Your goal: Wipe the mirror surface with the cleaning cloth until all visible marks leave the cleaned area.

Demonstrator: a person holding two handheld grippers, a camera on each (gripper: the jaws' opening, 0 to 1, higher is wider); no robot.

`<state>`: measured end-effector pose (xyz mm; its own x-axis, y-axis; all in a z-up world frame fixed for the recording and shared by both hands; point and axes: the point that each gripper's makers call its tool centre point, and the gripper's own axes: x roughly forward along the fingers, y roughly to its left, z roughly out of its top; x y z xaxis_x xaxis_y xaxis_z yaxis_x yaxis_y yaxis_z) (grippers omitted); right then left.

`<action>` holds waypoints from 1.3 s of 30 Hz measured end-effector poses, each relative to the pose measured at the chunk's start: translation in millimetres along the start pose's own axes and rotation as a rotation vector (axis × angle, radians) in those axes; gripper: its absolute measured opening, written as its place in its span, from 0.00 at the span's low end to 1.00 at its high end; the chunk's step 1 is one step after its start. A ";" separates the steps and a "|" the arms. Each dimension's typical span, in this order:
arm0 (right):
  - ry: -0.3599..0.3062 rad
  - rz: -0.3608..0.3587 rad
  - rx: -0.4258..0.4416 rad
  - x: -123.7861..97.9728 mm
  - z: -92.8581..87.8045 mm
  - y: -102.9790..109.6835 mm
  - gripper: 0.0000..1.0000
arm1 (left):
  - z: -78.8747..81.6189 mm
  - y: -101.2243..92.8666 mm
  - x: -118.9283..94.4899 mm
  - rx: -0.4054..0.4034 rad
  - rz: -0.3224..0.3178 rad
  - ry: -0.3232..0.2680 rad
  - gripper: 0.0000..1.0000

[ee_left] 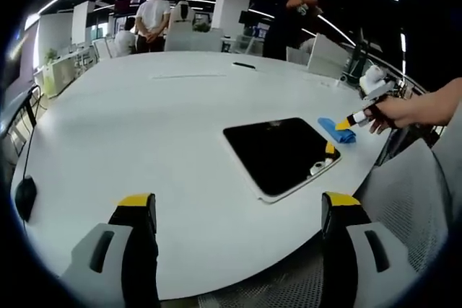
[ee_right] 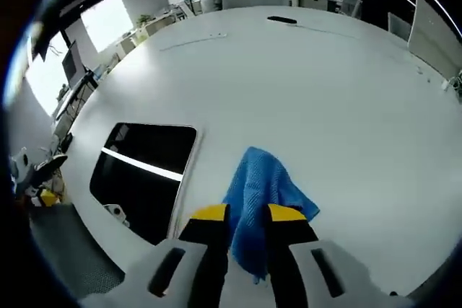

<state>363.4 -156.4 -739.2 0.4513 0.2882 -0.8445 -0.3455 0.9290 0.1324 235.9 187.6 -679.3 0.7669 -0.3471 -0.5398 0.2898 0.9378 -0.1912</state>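
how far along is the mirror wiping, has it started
Done: the right gripper has closed on the blue cleaning cloth, which sits on the white table beside the mirror. In hand: bringing the cloth over to the glass. Left: all the wiping; the cloth is not yet on the mirror. The left gripper hangs open, short of the mirror.

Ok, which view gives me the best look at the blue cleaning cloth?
The right gripper view. The blue cleaning cloth is large and close there, pinched between the right gripper jaws beside the mirror. In the left gripper view the cloth is a small patch by the mirror's far edge.
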 end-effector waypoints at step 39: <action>0.077 0.019 -0.041 -8.0 64.1 41.0 0.00 | -2.3 -1.0 2.6 -0.005 -0.020 -0.005 0.96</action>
<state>398.4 -105.7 -693.8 0.3801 0.2859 -0.8797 -0.3880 0.9126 0.1290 236.2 185.8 -682.4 0.7637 -0.3660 -0.5319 0.3023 0.9306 -0.2063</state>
